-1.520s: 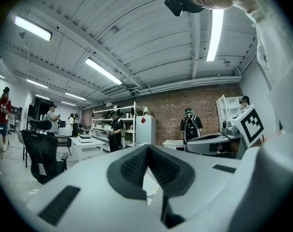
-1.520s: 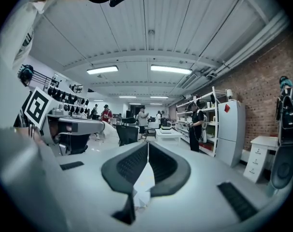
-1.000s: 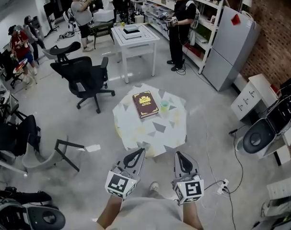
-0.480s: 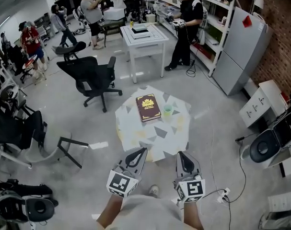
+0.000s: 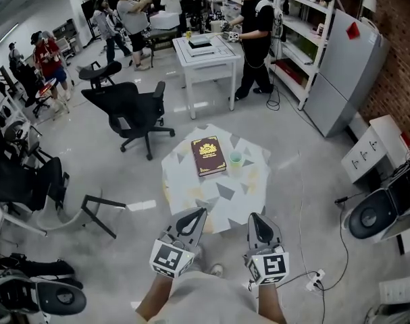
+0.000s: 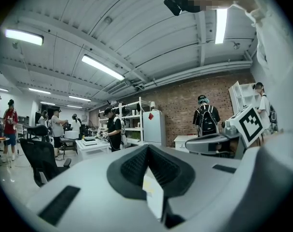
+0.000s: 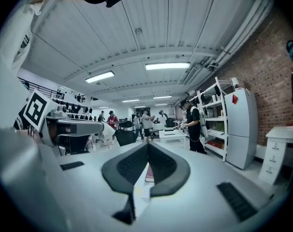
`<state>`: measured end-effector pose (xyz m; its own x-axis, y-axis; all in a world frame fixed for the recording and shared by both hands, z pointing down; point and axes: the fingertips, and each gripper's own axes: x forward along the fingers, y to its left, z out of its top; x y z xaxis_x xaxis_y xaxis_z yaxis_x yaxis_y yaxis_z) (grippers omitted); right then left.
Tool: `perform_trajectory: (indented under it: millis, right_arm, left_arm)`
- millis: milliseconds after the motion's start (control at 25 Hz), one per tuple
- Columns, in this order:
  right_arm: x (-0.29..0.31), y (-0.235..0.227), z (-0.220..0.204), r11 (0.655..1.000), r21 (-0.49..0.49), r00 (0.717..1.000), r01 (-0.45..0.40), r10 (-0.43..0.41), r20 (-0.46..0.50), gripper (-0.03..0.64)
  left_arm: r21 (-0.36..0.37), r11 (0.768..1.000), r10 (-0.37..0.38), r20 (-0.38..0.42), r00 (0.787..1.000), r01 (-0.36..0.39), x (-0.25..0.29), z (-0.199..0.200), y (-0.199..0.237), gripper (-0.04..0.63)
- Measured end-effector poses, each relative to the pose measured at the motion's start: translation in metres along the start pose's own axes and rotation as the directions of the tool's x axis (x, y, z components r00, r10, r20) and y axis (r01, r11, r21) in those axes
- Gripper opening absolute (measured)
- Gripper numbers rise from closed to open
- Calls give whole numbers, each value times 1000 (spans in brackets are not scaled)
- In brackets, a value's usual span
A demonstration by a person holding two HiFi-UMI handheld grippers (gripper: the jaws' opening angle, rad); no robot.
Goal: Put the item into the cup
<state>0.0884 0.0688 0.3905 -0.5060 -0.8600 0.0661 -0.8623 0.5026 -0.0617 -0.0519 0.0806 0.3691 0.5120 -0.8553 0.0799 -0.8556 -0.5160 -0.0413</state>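
Left gripper (image 5: 193,219) and right gripper (image 5: 257,223), jaws pressed together and empty, are well short of the table (image 5: 218,201), where the green cup (image 5: 236,158) stands just beside the book (image 5: 209,155); the item is not discernible, and reaching in with unopened jaws risks toppling the cup.

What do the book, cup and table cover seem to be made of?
Book: probably a hardcover, with maroon matte boards and gold print on the front.
Cup: pale green, likely plastic or paper; it is too small to tell which.
Cover: seems to be cloth or thin sheet, white with grey triangles, hanging over the table's edge.
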Motion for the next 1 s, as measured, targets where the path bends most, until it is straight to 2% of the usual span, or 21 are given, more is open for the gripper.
perform_trajectory:
  millis: [600, 1000]
  right_arm:
    - [62, -25, 5, 999, -23, 999, 37, -37, 7, 7]
    - [114, -35, 12, 991, -45, 992, 127, -128, -14, 7]
  left_arm:
    - [-17, 999, -31, 22, 999, 32, 56, -3, 47, 11]
    - [-42, 994, -103, 29, 994, 104, 103, -5, 103, 11]
